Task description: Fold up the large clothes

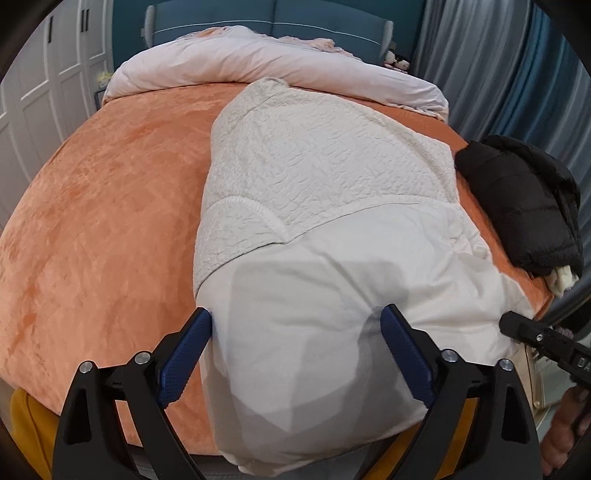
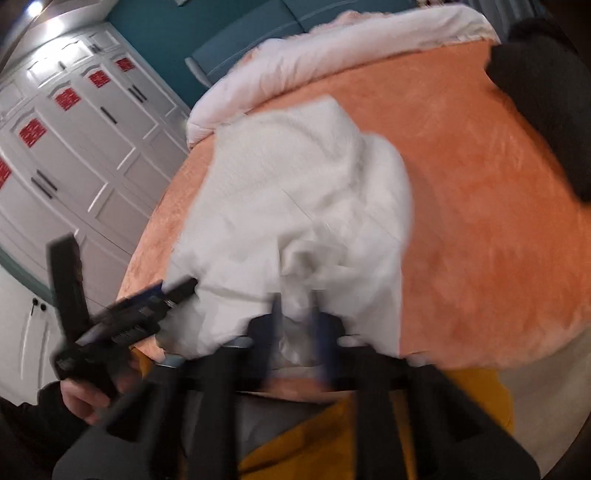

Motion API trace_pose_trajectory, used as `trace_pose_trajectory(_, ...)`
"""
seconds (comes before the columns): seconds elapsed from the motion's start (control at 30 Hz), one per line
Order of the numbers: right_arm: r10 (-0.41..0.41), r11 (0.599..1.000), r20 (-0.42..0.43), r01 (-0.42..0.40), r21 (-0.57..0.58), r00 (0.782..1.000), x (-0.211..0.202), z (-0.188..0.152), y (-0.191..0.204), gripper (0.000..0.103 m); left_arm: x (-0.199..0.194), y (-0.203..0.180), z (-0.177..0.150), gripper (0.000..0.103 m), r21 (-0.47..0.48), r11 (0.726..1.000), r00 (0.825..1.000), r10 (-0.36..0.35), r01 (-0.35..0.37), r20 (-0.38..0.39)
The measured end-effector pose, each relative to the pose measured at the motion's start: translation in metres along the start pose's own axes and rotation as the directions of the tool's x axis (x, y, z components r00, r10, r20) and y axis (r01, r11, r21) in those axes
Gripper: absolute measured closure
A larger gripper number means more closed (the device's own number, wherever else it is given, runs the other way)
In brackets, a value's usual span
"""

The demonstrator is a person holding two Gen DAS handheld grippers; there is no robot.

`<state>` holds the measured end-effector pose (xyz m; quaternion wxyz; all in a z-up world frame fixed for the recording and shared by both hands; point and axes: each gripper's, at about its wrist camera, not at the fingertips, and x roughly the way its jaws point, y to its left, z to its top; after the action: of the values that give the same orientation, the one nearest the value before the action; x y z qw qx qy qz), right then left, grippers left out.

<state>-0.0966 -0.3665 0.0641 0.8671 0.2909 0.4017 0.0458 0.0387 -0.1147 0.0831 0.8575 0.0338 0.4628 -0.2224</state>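
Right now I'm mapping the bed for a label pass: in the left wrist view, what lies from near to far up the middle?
Left claw → white garment → pink duvet → teal headboard.

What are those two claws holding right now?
The right gripper pinches the white garment's near edge; the left gripper is open, holding nothing.

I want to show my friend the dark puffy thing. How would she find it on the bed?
Start with the big bed under the orange blanket. A large white garment lies down its middle, and the black puffy jacket sits bundled beside it at the blanket's right edge, near the grey curtains. It is the only black thing on the bed; everything else there is white, cream, pink or orange.
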Motion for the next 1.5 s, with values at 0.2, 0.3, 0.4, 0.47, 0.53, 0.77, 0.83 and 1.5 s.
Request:
trace_pose_trajectory(0.2, -0.059, 0.994, -0.054, 0.064, 0.092, 0.997, 0.009, -0.036, -0.040, 0.103, 0.005, -0.001, -0.010, 0.010, 0.040, 0.999, 1.000, 0.006, -0.006, -0.012)
trace_pose_trajectory(0.3, -0.112, 0.980, -0.156, 0.134, 0.145, 0.981, 0.042, -0.054, -0.059, 0.103, 0.011, -0.010, -0.014, 0.008, 0.080, 0.996, 0.999, 0.034, -0.033, -0.016)
trace_pose_trajectory(0.4, -0.186, 0.969, -0.217, 0.215, 0.120, 0.958, 0.054, -0.050, -0.060, 0.103, 0.017, -0.010, -0.016, 0.005, 0.101, 0.993, 0.999, 0.054, -0.053, -0.006)
trace_pose_trajectory(0.47, -0.310, 0.945, -0.239, 0.326, 0.030, 0.920, 0.058, -0.047, -0.047, 0.103, 0.020, -0.003, -0.015, 0.005, 0.071, 0.996, 0.998, 0.060, -0.060, 0.000)
trace_pose_trajectory(0.53, -0.292, 0.954, -0.182, 0.301, 0.019, 0.939, 0.043, -0.046, -0.036, 0.103, 0.018, 0.006, -0.011, 0.005, 0.021, 0.999, 0.999, 0.050, -0.050, -0.007)
trace_pose_trajectory(0.77, -0.290, 0.954, 0.140, 0.298, -0.041, 0.947, -0.046, 0.012, 0.026, 0.102, 0.008, -0.003, -0.012, 0.006, 0.079, 0.995, 0.998, 0.064, -0.065, 0.023)
trace_pose_trajectory(0.83, -0.262, 0.941, 0.175, 0.291, -0.172, 0.949, -0.034, 0.039, 0.060, 0.102, 0.008, -0.005, -0.012, 0.007, 0.065, 0.996, 0.998, 0.054, -0.055, 0.014)
trace_pose_trajectory(1.5, -0.233, 0.969, -0.088, 0.239, 0.062, 0.968, 0.084, 0.042, -0.036, 0.101, 0.031, -0.017, 0.038, 0.009, 0.021, 0.995, 0.995, 0.095, -0.096, 0.026)
